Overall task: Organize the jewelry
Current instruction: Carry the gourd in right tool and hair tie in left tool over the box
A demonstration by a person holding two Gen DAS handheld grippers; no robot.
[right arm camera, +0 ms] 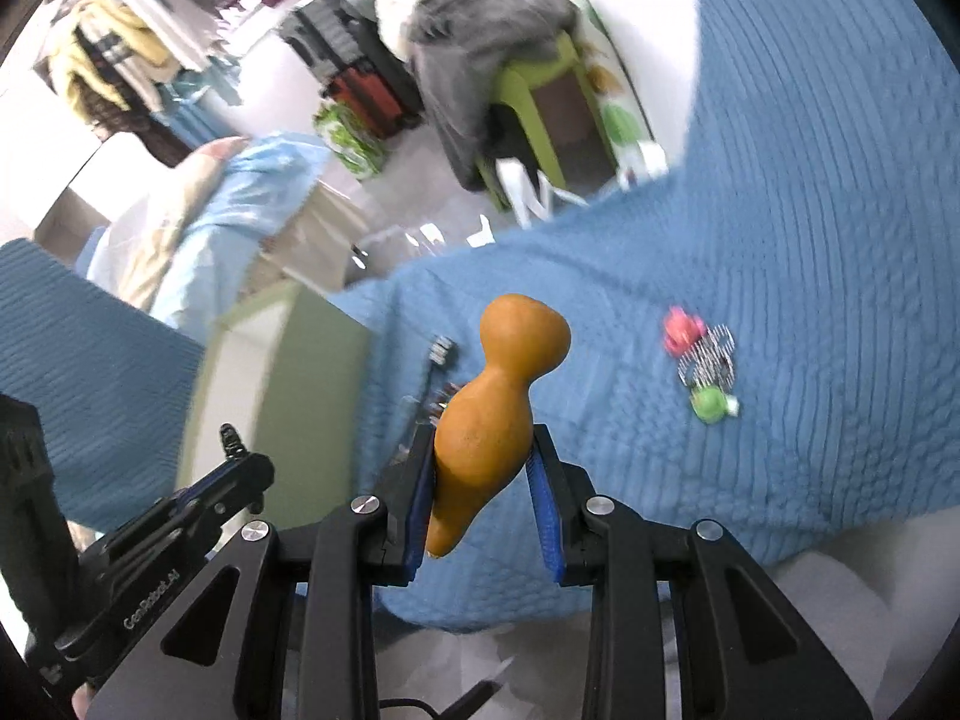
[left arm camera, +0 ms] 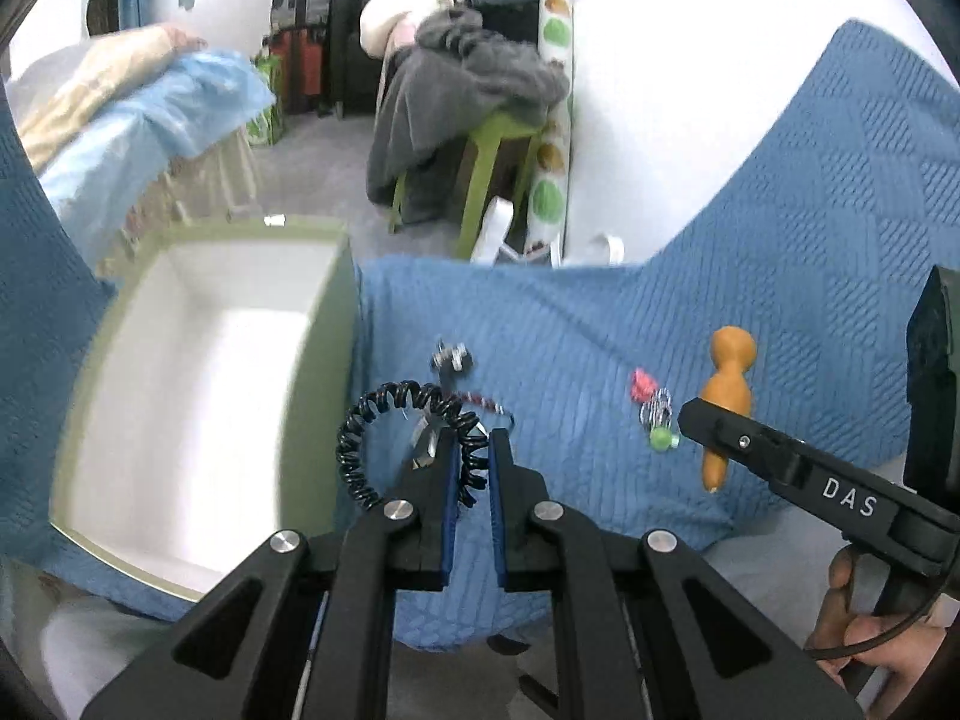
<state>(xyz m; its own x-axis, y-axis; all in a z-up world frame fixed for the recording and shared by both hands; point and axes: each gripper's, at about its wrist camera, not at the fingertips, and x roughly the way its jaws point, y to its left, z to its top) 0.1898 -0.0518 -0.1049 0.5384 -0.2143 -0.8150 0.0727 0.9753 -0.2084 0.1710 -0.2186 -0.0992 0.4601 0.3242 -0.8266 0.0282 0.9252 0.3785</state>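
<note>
The left gripper (left arm camera: 474,456) pinches a black coil bracelet (left arm camera: 384,426); the right gripper (right arm camera: 483,468) clamps an orange gourd pendant (right arm camera: 498,408). Both hang above the blue blanket (left arm camera: 780,276), so the carrying step looks underway; next, lowering these 2 pieces into the white box (left arm camera: 210,360) alongside.

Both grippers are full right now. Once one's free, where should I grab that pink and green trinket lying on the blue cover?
Take the pink and green trinket at its silver middle, coming straight down with jaws across the narrow width. It lies flat on the blue cover, apart from everything else.
</note>
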